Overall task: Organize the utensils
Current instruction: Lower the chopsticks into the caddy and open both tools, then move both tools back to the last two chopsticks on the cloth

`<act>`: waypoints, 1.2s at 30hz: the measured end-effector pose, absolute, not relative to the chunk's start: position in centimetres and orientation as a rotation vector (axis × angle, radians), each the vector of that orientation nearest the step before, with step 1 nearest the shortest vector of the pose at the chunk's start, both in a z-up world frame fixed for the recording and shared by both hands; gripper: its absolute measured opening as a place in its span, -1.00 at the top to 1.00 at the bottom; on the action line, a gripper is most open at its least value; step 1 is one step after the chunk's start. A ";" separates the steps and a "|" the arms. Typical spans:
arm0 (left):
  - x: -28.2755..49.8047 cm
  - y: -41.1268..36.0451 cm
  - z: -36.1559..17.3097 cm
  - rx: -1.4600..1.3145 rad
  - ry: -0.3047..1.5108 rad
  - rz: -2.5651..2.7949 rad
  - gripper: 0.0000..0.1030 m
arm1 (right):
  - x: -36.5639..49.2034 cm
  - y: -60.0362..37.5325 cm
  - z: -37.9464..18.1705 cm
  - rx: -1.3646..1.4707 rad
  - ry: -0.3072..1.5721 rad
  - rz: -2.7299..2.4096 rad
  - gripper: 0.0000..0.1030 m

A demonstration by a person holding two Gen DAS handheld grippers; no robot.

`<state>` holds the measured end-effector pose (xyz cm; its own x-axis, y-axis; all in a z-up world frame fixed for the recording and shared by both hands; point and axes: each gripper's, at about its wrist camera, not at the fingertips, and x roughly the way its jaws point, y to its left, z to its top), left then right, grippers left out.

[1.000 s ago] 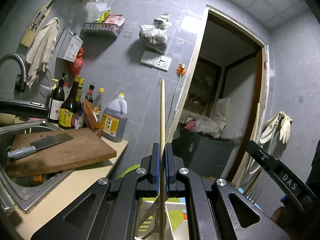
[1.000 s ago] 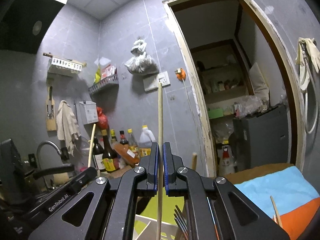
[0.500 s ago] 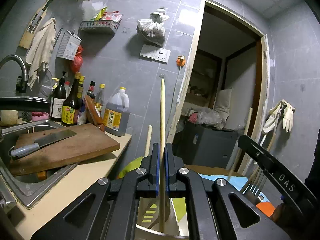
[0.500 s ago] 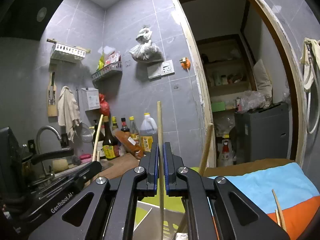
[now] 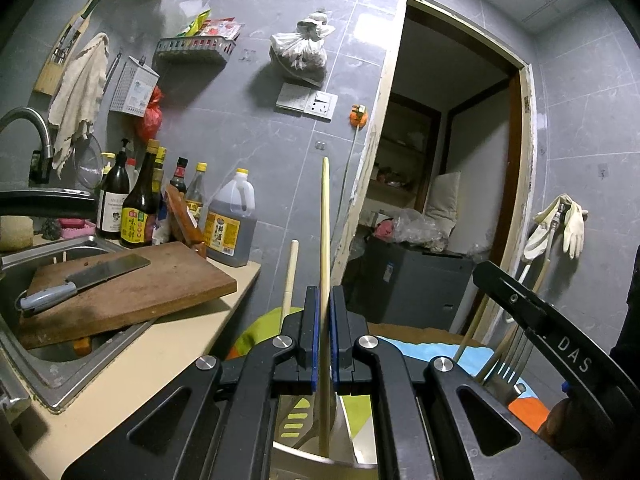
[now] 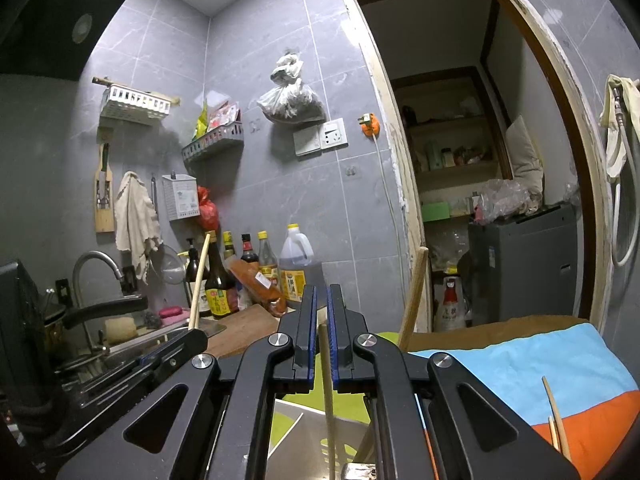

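Observation:
My left gripper is shut on a long wooden chopstick that stands upright between its pads. Its lower end reaches into a metal utensil holder below. My right gripper stands slightly parted around a second chopstick, whose top sits low between the pads. That stick hangs down into the same metal holder. A wooden spatula handle stands in the holder, and it also shows in the right wrist view. A fork stands upright at the right.
A kitchen counter lies at the left with a cutting board and a cleaver over the sink. Sauce bottles line the wall. A blue and orange cloth with two loose chopsticks lies at the right.
The chopstick in my right gripper has slid down between the pads, and its top now sits low in the jaws. Both grippers have lowered toward the holder.

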<state>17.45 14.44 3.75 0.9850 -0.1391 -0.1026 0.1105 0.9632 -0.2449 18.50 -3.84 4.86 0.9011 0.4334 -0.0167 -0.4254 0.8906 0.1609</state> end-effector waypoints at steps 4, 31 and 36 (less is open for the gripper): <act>17.4 14.4 3.7 -0.242 0.117 -0.129 0.94 | 18.4 -3.7 4.9 0.147 0.049 0.442 0.91; 14.0 11.1 7.4 -0.288 0.114 -0.236 -0.08 | 13.6 -12.6 8.4 0.170 0.009 0.344 -0.01; 13.1 8.6 8.0 -0.245 0.129 -0.265 -0.32 | 11.9 -14.6 8.6 0.143 0.009 0.301 -0.40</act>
<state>13.05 8.59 7.97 0.9570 -0.2745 -0.0934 0.2434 0.9356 -0.2556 11.87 -14.65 8.65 0.9550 0.2965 0.0124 -0.2952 0.9448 0.1418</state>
